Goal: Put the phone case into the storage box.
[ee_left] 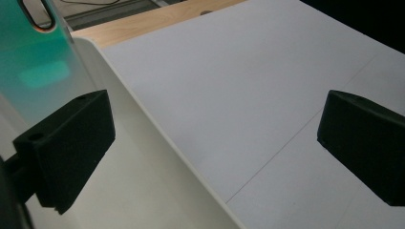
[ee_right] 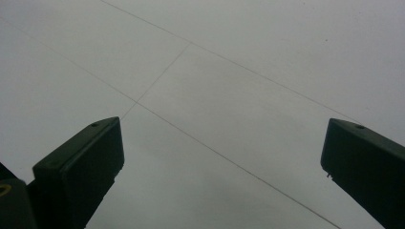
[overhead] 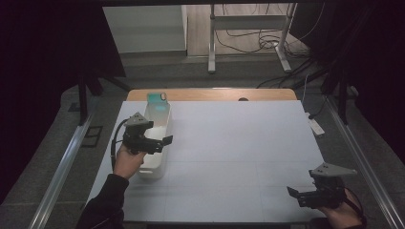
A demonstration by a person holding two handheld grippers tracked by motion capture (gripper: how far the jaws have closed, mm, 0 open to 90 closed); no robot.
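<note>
**Bottle lying at left of table, left tongs poised over it**

Bottle [overhead: 156, 138]: one, clear-bodied with a teal cap end [overhead: 156, 97], lying flat in the left-centre of the high view; long axis runs up the frame, cap toward the far edge, base toward the person.

Left gripper [overhead: 160, 143]: jaws spread, nothing pinched; it sits over the bottle's lower half, pointing toward frame right, so the spread runs along the long axis rather than across it. In the left gripper view the pale bottle wall [ee_left: 138, 186] curves through the lower left, reaching in between the jaws, teal cap [ee_left: 33, 57] at upper left behind one of them; no pad presses on it, as far as I can tell.

Right gripper [overhead: 298, 194]: jaws spread wide, empty; lower right of the high view, well apart from the bottle; bare table [ee_right: 229, 95] ahead of it.

Judgement: left hand is far nearer; the grip likely turns on squaring the jaws across the body.

Count: one bottle; two grippers; one white table [overhead: 239, 138].
</note>
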